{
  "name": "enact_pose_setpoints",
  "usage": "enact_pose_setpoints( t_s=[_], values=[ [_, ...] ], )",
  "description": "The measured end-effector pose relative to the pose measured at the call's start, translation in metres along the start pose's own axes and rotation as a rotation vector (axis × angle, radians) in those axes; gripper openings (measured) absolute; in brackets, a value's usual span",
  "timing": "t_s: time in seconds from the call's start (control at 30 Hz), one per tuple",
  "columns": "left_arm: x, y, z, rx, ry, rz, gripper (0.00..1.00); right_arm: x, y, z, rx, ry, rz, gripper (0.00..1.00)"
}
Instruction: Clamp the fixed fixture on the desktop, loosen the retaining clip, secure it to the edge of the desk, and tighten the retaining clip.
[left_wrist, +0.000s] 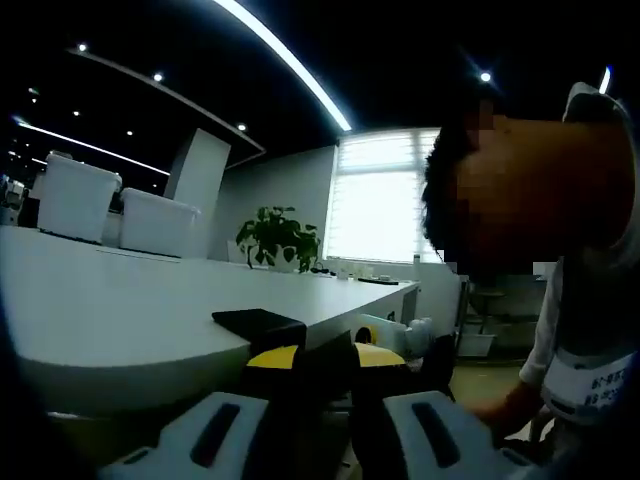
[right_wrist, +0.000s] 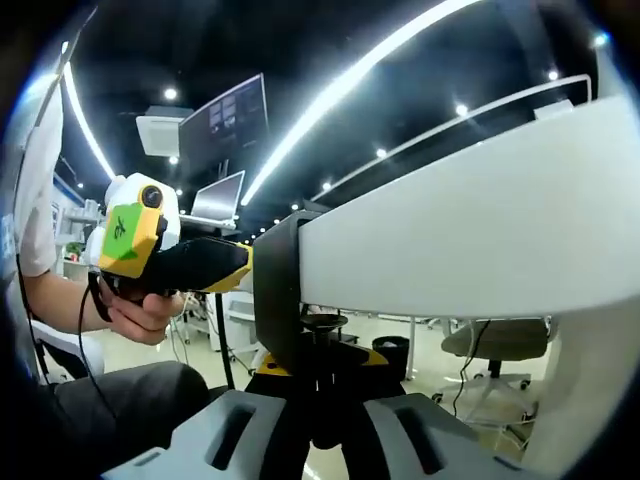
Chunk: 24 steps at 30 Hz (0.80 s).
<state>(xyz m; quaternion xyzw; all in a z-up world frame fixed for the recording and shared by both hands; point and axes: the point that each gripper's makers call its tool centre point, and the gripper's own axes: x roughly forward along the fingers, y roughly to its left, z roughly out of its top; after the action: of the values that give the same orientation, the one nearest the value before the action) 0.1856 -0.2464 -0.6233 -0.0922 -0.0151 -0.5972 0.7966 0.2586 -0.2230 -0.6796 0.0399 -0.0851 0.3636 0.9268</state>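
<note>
Hugging white desk (right_wrist: 470, 240), black C-shaped fixture (right_wrist: 275, 290)

matt black fixture (right_wrist: 278, 290), smooth white desk (right_wrist: 480, 230)

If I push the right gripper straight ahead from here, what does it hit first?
Probably the clamp's screw knob under the desk, which stands right between the right gripper's jaws; depth is hard to judge.

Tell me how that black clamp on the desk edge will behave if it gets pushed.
The black clamp looks rigid, so it probably won't flex. It wraps the desk edge, so it should resist sliding off, though a loose screw might let it shift sideways.
</note>
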Motion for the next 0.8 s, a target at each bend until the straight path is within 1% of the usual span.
enact_pose_setpoints(
  t_s=[0.13,0.2,0.27,0.4,0.43,0.47,0.5,0.57,0.67,0.7,0.77,0.8],
  values=[
    [0.004,0.003,-0.005,-0.004,0.005,0.007,0.2,-0.003,0.0,0.001,0.001,-0.007,-0.001,0.06],
    [0.004,0.004,-0.007,0.003,0.011,0.009,0.18,-0.005,0.0,0.001,0.016,-0.008,0.001,0.06],
    [0.005,0.005,-0.006,0.012,0.01,0.011,0.17,-0.006,0.0,0.001,0.022,-0.012,0.003,0.06],
    [0.009,0.007,-0.004,-0.001,0.0,0.006,0.12,-0.01,-0.003,0.003,0.039,-0.02,0.007,0.07],
    [0.011,0.008,-0.004,0.024,0.003,-0.003,0.1,-0.01,-0.004,0.002,0.053,-0.022,0.005,0.07],
    [0.013,0.012,-0.004,0.082,0.007,0.013,0.06,-0.01,-0.005,0.002,0.062,-0.027,0.006,0.08],
    [0.013,0.014,-0.004,0.106,0.013,0.017,0.04,-0.01,-0.005,0.002,0.073,-0.036,0.006,0.08],
    [0.013,0.012,-0.002,0.091,0.007,0.001,0.04,-0.01,-0.006,0.002,0.085,-0.049,0.006,0.08],
    [0.014,0.013,0.001,0.07,-0.005,-0.008,0.03,-0.011,-0.006,0.003,0.081,-0.063,0.007,0.1],
    [0.014,0.012,0.001,0.083,-0.008,-0.018,0.03,-0.012,-0.007,0.003,0.08,-0.068,0.008,0.11],
    [0.016,0.01,0.0,0.132,-0.017,-0.055,0.03,-0.013,-0.008,0.003,0.085,-0.088,0.01,0.13],
    [0.015,0.011,-0.001,0.118,-0.017,-0.046,0.03,-0.013,-0.009,0.003,0.087,-0.094,0.01,0.15]
  ],
)
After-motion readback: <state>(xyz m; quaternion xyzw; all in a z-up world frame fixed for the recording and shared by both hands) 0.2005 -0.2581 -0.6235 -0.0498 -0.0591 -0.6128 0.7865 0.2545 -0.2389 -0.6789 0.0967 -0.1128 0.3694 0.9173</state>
